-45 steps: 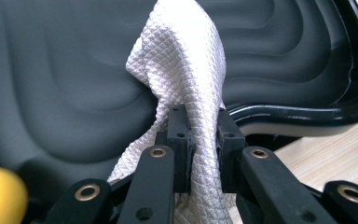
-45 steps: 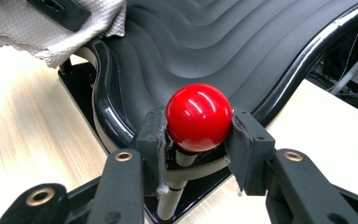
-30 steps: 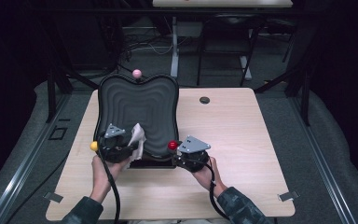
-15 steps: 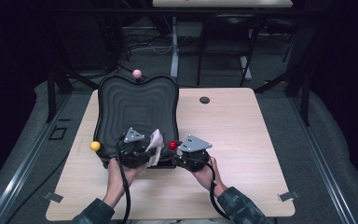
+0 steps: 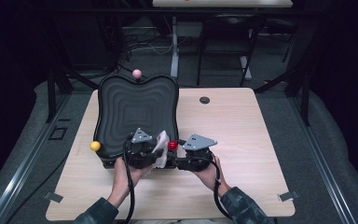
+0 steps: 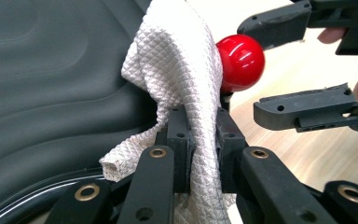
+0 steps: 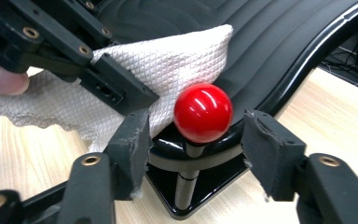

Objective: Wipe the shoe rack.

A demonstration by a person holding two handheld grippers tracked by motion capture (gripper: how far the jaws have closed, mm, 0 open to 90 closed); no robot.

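Left tongs [image 6: 198, 140]: clenched on cloth [image 6: 182, 84], which drapes against red ball [image 6: 240, 63] at tray's [image 5: 135, 107] near corner on counter [image 5: 242, 121]. Right tongs [image 7: 196, 135]: released, straddling the ball. Steady the ball, then rub cloth round it with light pressure.

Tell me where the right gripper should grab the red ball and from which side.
Grip the red ball across its widest middle, coming level from the table's near edge as the right gripper sits now: its open fingers already flank it. The thin post below gives less hold, and the white cloth lies behind.
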